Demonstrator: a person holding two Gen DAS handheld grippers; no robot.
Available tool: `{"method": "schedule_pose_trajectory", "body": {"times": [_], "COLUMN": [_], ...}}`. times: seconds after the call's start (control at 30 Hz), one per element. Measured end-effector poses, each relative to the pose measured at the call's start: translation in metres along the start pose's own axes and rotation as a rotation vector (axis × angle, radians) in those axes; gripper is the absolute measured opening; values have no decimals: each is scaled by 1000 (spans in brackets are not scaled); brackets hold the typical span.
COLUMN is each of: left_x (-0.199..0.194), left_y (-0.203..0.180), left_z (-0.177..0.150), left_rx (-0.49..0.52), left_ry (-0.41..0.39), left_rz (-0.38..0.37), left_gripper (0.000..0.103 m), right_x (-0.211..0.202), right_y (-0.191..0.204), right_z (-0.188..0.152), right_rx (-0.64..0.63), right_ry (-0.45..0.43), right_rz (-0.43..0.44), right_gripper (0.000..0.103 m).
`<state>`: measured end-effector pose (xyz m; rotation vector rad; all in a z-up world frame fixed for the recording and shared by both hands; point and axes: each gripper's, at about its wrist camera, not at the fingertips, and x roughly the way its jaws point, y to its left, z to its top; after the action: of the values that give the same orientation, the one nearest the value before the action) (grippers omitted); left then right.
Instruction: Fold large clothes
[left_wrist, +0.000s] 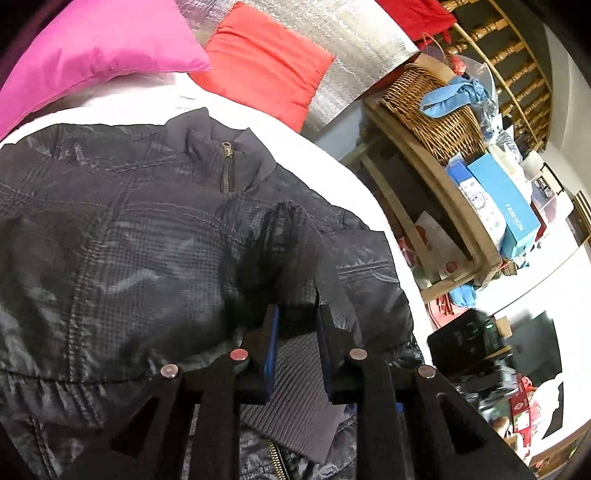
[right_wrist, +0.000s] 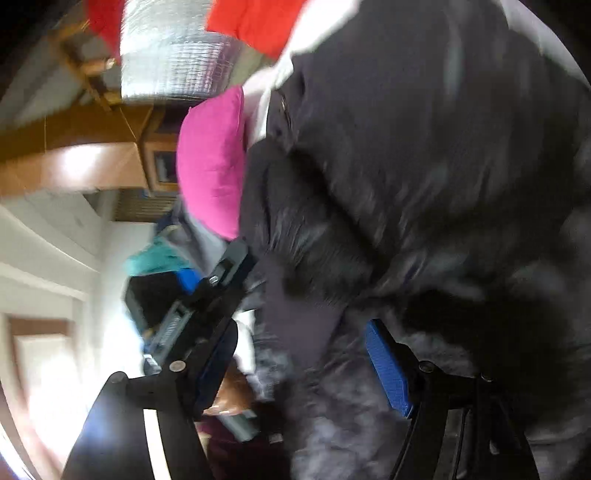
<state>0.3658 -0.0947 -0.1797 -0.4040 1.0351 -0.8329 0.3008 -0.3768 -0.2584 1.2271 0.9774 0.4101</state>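
Here, left tool (left_wrist: 295, 314) angled down, jaws narrow, pinching ribbed cuff (left_wrist: 295, 380) of dark jacket (left_wrist: 129, 240) spread on white bed (left_wrist: 332, 166), right tool (right_wrist: 295, 354) wide, fabric between, grip unclear, blurred, wicker basket (left_wrist: 436, 114) only left view.

Bed (left_wrist: 332, 155): a bare white strip runs along the jacket's (left_wrist: 129, 229) edge from 12 to 3 o'clock.
Head end: pink pillow (left_wrist: 103, 48) at 11 and red pillow (left_wrist: 266, 62) at 12 block passage.
Bedside: shelf (left_wrist: 436, 192) with basket (left_wrist: 439, 122) stands close at 2.
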Motion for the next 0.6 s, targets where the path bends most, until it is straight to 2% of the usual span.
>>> {"method": "schedule_pose_trajectory", "body": {"times": [0.03, 0.1, 0.17, 0.23, 0.3, 0.33, 0.37, 0.4, 0.43, 0.47, 0.5, 0.53, 0.57, 0.6], "left_x": [-4, -19, -42, -67, -82, -92, -96, -99, -99, -99, -97, -95, -94, -90], "left_y": [0, 1, 6, 23, 41, 55, 63, 70, 76, 81, 88, 91, 90, 88], "left_z": [2, 5, 8, 12, 14, 14, 14, 14, 13, 12, 10, 8, 6, 4], "left_rx": [-1, 32, 69, 49, 10, -19, -35, -50, -65, -78, -87, -91, -91, -85], "left_ry": [-1, -23, -78, -125, -150, -158, -159, -154, -145, -128, -108, -93, -87, -82], "left_rz": [21, 113, 221, 343, 411, 462, 489, 508, 524, 538, 548, 554, 558, 563], "left_gripper": [20, 20, 23, 30, 32, 32, 32, 32, 32, 32, 32, 32, 32, 33], "right_x": [4, 15, 27, 37, 45, 47, 48, 45, 37, 19, 0, -12, -35, -50], "right_y": [-2, -6, -5, -3, 1, 4, 8, 10, 12, 13, 11, 7, -6, -17], "right_z": [1, 3, 5, 4, 1, 2, 0, 0, 0, 1, 2, 2, 1, 0], "right_rx": [14, 43, 55, 65, 60, 56, 48, 47, 50, 61, 73, 91, 140, 179], "right_ry": [1, -10, -18, -19, -19, -25, -36, -56, -103, -214, -313, -383, -517, -593], "right_rz": [2, 0, 33, 74, 89, 100, 136, 183, 252, 357, 425, 454, 488, 486], "right_gripper": [75, 75, 75, 75, 74, 70, 57, 49, 49, 49, 49, 49, 52, 59]}}
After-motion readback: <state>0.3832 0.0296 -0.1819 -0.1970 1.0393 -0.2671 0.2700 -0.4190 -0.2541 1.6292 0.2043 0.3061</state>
